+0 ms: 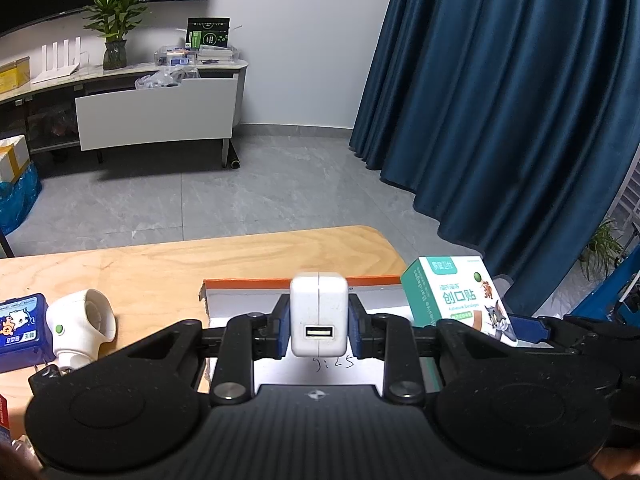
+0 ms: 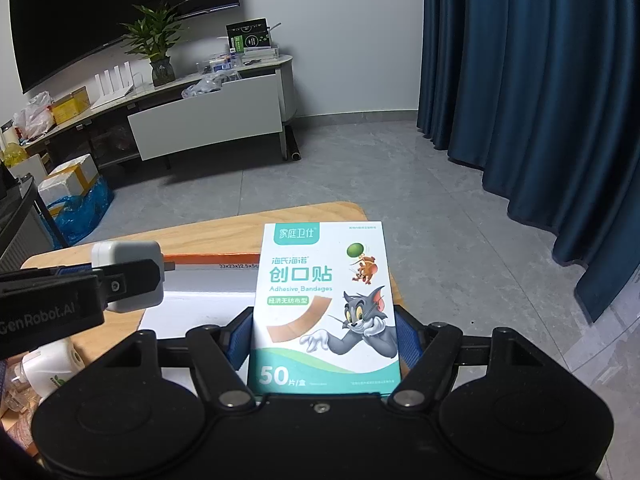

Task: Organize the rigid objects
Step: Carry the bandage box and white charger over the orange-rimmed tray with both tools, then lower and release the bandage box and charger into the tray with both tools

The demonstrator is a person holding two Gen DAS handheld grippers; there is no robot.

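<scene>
My left gripper (image 1: 319,326) is shut on a white USB charger (image 1: 319,320), its port facing the camera, held above a white cardboard box with an orange rim (image 1: 248,282). The same charger (image 2: 128,254) and the left gripper show at the left of the right wrist view. My right gripper (image 2: 324,340) is shut on a white and teal bandage box (image 2: 324,304) with cartoon cat and mouse art, held upright over the box's right end. That bandage box (image 1: 456,296) appears at the right of the left wrist view.
On the wooden table (image 1: 160,264) lie a white plug-in device (image 1: 80,320) and a blue packet (image 1: 22,328) at the left. A white bottle (image 2: 48,364) stands low left. Beyond the table edge are grey floor, a TV cabinet (image 1: 156,112) and blue curtains (image 1: 500,100).
</scene>
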